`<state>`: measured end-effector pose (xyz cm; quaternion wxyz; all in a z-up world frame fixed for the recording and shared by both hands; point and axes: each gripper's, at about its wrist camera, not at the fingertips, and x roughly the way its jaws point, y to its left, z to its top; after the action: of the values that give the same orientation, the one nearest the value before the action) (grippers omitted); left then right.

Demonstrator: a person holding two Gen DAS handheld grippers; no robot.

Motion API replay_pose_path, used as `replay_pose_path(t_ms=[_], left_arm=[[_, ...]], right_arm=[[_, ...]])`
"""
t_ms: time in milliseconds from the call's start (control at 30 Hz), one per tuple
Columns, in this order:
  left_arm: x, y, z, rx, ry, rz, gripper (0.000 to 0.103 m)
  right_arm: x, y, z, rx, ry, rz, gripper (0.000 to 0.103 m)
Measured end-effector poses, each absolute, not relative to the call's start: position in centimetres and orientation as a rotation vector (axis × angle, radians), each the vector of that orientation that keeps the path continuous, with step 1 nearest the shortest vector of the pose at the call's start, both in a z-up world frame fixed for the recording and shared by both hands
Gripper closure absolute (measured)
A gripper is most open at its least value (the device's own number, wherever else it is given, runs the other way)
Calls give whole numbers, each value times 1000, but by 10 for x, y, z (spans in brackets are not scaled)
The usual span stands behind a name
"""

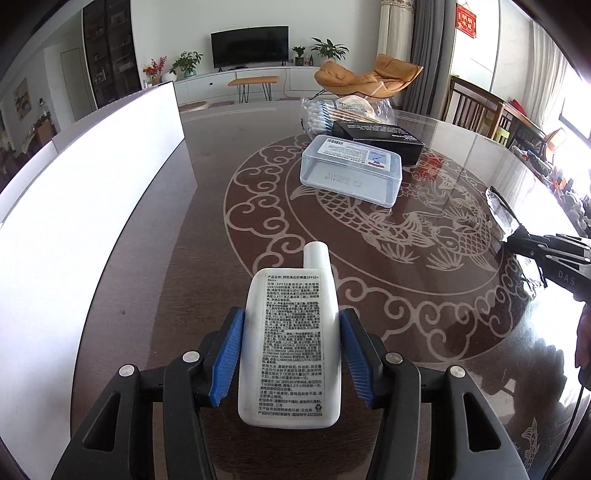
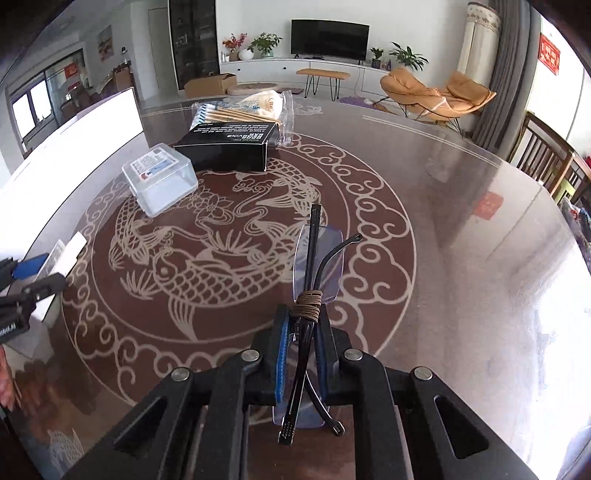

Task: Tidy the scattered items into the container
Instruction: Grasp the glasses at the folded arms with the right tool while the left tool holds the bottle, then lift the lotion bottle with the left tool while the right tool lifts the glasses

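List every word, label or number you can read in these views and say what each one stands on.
"SPF50+": top line of the print on the white bottle held in the left gripper; the rest is too small to read.
"DAS": side of the right gripper.
Black box: white lettering upside down, not legible.
Clear plastic box: label blurred.
Red wall hanging: characters unreadable.

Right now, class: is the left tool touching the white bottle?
Touching. The left wrist view shows the left tool with both blue pads pressed against the white bottle.
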<state>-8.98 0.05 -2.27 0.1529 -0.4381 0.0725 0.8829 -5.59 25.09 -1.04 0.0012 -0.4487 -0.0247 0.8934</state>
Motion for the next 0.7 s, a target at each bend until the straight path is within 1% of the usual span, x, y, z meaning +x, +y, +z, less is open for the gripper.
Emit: replay_pose_path(t_ms=[33, 67, 100, 133, 200, 233, 300, 333, 367, 433, 467, 500, 567, 633, 700], left_arm=[[-90, 0, -23, -1258, 210, 2535, 49], [-89, 0, -23, -1265, 214, 2542, 40], [-90, -1, -24, -1281, 212, 2551, 33], [-91, -4, -25, -1300, 198, 2556, 23], [-92, -9, -25, -1304, 160, 2556, 22], [-92, -10, -25, -1304, 152, 2557, 22], [-92, -7, -26, -1312, 176, 2564, 22], [-92, -6, -26, -1317, 194, 2568, 19], [-93, -6, -27, -1326, 195, 2574, 14], [-95, -9, -28, -1348, 171, 2575, 8], [-96, -9, -29, -1357, 176, 2570, 1], [-96, -8, -30, -1365, 184, 2565, 0], [-96, -8, -31, -1369, 183, 2562, 0], [-96, -7, -31, -1370, 185, 2561, 0], [-96, -7, -31, -1370, 186, 2562, 0]], right_arm=[[-52, 253, -13, -1392, -69, 2811, 85], [-50, 257, -15, -1371, -51, 2812, 83], [-49, 261, -17, -1352, -31, 2808, 77], [-50, 264, -18, -1341, -8, 2799, 70], [-53, 272, -18, -1342, 48, 2794, 60], [-54, 270, -18, -1345, 41, 2793, 57], [-54, 265, -17, -1337, -21, 2772, 54], [-55, 265, -17, -1333, -29, 2763, 51], [-57, 267, -17, -1335, -16, 2759, 50], [-58, 276, -19, -1345, 57, 2755, 39], [-57, 279, -19, -1346, 83, 2760, 38], [-57, 279, -19, -1348, 79, 2761, 37], [-57, 274, -19, -1351, 31, 2748, 32], [-57, 277, -20, -1356, 57, 2747, 28], [-58, 276, -20, -1359, 53, 2748, 27]])
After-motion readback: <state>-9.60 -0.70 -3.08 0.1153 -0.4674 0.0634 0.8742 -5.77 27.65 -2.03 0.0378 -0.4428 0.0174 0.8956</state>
